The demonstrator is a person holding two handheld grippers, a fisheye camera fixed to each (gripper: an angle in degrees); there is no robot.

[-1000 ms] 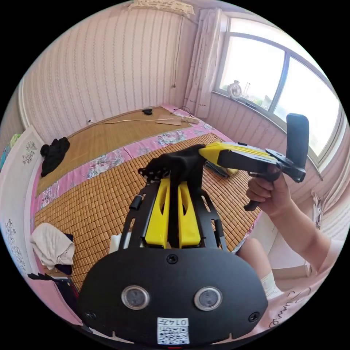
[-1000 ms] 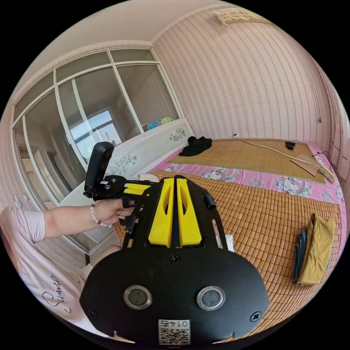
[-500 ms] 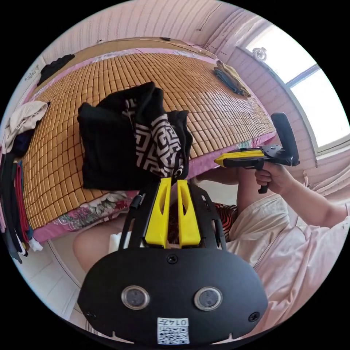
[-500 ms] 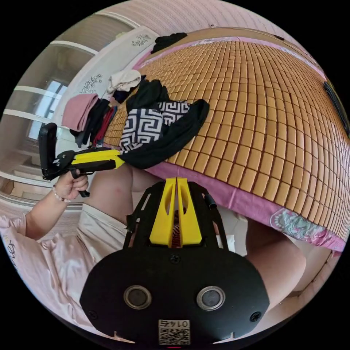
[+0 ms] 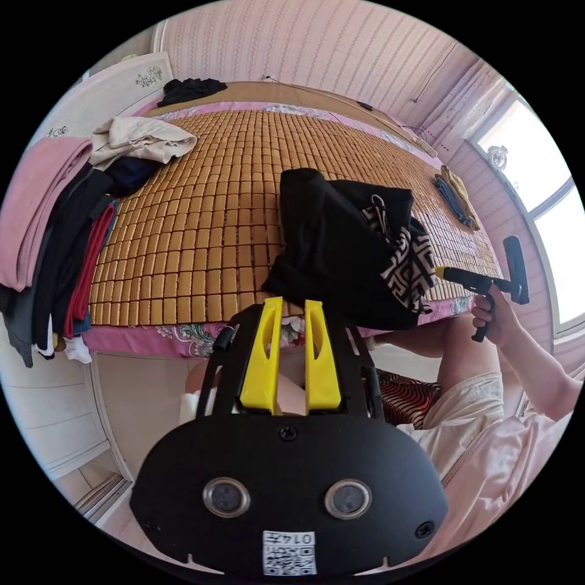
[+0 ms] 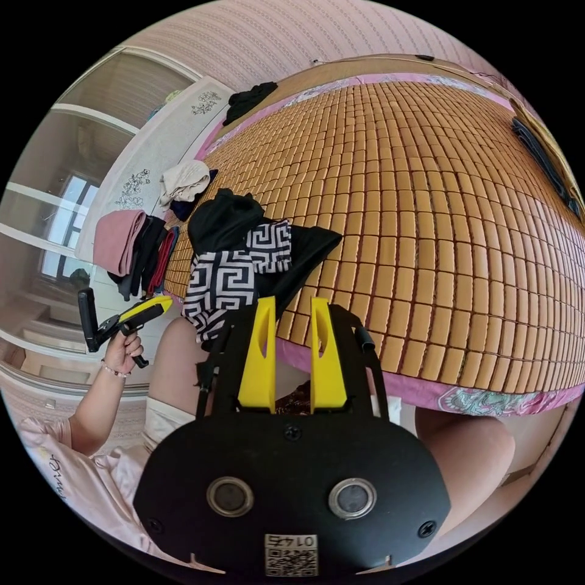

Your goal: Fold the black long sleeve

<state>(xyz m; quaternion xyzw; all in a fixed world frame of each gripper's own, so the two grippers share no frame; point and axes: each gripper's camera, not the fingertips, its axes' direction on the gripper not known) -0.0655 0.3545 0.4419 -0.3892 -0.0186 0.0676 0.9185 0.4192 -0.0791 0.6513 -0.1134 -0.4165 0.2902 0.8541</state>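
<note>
The black long sleeve [image 5: 332, 250], bunched with a black-and-white patterned part turned up, lies on the bamboo mat [image 5: 213, 201] by the bed's near edge. My left gripper [image 5: 292, 301] hovers just off that edge, to the left of the garment, open with nothing between its jaws. The right gripper [image 5: 440, 272] is held by a hand at the garment's other side, its tip close to the patterned part. In the right gripper view the garment [image 6: 244, 250] lies ahead and left of my open right gripper [image 6: 292, 300]. The left gripper [image 6: 159, 303] is off to the left.
A pile of pink, black and red clothes [image 5: 55, 225] hangs over the mat's left end, with a beige garment [image 5: 143, 137] beside it. A black heap [image 5: 189, 90] lies far back. A folded mustard and blue stack [image 5: 454, 195] sits at the right. The person's knees are below the bed's edge.
The left gripper has let go of the black long sleeve, which now rests on the mat. Both grippers have opened and drawn apart to either side of it.
</note>
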